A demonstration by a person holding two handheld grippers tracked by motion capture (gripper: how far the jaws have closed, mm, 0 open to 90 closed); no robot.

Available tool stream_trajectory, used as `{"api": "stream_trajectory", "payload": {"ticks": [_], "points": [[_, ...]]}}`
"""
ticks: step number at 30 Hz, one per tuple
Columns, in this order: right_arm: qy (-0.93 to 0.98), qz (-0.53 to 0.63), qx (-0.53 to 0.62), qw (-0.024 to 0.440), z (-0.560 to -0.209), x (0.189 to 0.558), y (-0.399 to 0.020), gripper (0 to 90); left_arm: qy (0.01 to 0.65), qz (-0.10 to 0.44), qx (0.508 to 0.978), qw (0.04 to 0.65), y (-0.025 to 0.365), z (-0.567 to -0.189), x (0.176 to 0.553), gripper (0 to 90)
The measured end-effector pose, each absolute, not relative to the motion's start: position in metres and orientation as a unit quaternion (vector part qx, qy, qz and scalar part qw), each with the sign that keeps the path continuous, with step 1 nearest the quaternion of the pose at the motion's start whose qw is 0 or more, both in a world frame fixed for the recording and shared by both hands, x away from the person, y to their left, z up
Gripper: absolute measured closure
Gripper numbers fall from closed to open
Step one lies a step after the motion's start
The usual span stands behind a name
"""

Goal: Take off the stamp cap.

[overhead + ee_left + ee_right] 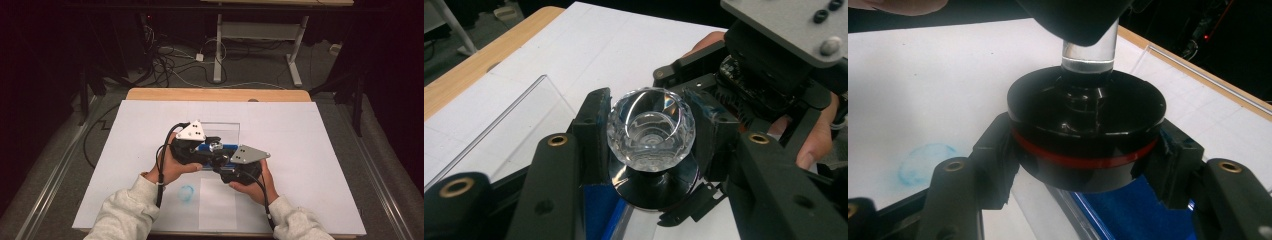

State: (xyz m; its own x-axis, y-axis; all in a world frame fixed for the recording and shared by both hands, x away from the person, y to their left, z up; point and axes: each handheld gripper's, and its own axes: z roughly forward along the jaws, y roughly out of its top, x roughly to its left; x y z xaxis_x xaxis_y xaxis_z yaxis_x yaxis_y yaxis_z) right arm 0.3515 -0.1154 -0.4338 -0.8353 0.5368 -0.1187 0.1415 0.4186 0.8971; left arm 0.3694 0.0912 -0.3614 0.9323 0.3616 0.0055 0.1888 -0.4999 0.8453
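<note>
Stopper: faceted glass knob (651, 131) pinched in left gripper (649, 132), black red-banded disc base (1087, 127) clamped in right gripper (1087, 165), frame centre above white sheet (300, 150). Rigid, slick, brittle, probably heavy; grip disc rim.

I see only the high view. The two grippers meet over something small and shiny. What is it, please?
Observer: A faceted clear knob; the left gripper is shut on it.
Operator: And the right gripper?
Observer: The right gripper is shut on a black round base under the knob's clear stem.
Operator: Any mark on that base?
Observer: A red ring runs around its side.
</note>
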Motion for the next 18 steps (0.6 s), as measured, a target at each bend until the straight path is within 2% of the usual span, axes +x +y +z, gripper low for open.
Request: {"api": "stream_trajectory", "payload": {"ticks": [9, 18], "points": [[0.818, 0.51, 0.205, 0.17, -0.4347, 0.354, -0.118, 38.5, 0.153, 0.091, 0.86, 0.477, 0.0909, -0.3622, 0.368, 54.9], [0.83, 0.482, 0.207, 0.189, -0.4326, 0.3533, -0.117, 38.6, 0.157, 0.1, 0.862, 0.471, 0.0879, -0.3644, 0.3662, 54.9]]}}
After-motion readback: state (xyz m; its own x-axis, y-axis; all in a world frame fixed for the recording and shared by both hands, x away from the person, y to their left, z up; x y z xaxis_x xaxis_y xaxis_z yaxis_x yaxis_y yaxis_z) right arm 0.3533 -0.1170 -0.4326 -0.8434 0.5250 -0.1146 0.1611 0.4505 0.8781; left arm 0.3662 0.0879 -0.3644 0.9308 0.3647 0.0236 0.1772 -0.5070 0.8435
